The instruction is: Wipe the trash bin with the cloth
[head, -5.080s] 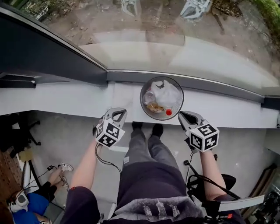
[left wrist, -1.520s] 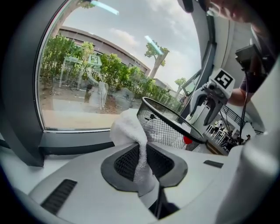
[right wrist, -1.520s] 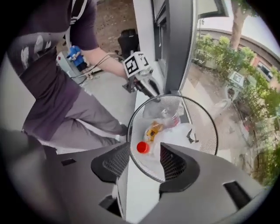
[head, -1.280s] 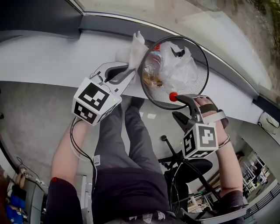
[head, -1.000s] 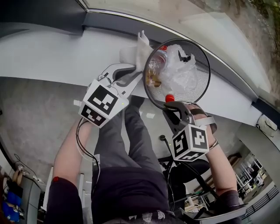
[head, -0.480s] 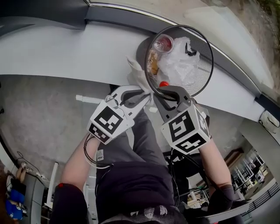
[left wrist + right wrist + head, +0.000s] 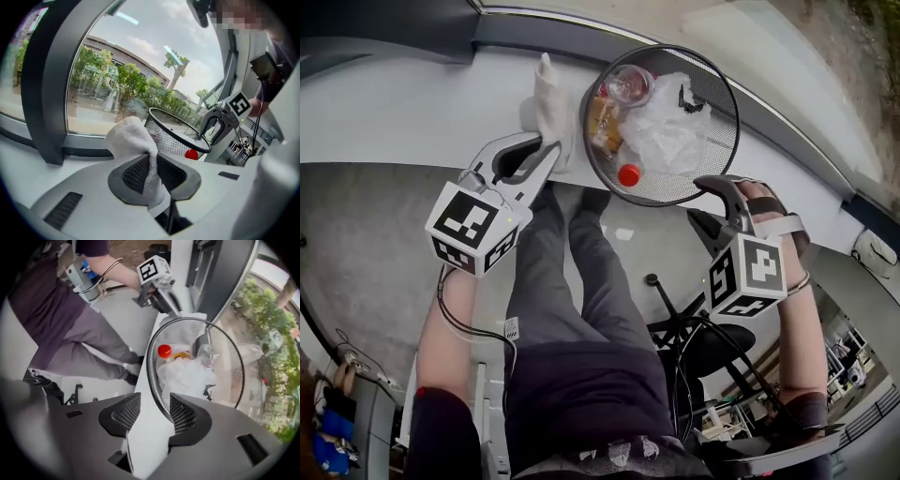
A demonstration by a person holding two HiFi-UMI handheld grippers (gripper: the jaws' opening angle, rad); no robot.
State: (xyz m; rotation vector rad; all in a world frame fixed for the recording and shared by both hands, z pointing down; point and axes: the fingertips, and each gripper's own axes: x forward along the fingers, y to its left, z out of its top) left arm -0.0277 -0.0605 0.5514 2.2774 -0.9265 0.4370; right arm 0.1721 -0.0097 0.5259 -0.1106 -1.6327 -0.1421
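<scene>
Window ledge (image 7: pixel 412 103): white, runs across the top of the head view, with window glass (image 7: pixel 787 56) behind it. It carries the trash bin.

Person (image 7: pixel 581 375): stands at the ledge in a dark top and grey trousers, 1 gripper in each hand.

Trash bin (image 7: pixel 717 141): round, black wire mesh, stands on the ledge near its front edge and looks tipped toward the person in the head view. It is part full.

Right gripper (image 7: pixel 708 202): at the bin's near right side. In the right gripper view the 2 jaws stand wide apart and have just been opening. The bin's rim (image 7: pixel 150 362) passes between them, close to the right-hand pad. The pads do not press on it.

Left gripper (image 7: pixel 546 155): at the bin's left side. Its jaws are narrow, clamped on the cloth (image 7: pixel 551 108).

Cloth: white, towel-like. It sticks up out of the left jaws (image 7: pixel 133 140) and lies on the ledge just beside the bin's outer wall (image 7: pixel 168 138). Contact with the mesh cannot be told.

Bin contents: crumpled white plastic bag (image 7: pixel 670 127), yellowish wrapper (image 7: pixel 602 122), clear plastic cup (image 7: pixel 630 84), 1 red cap (image 7: pixel 629 174).
</scene>
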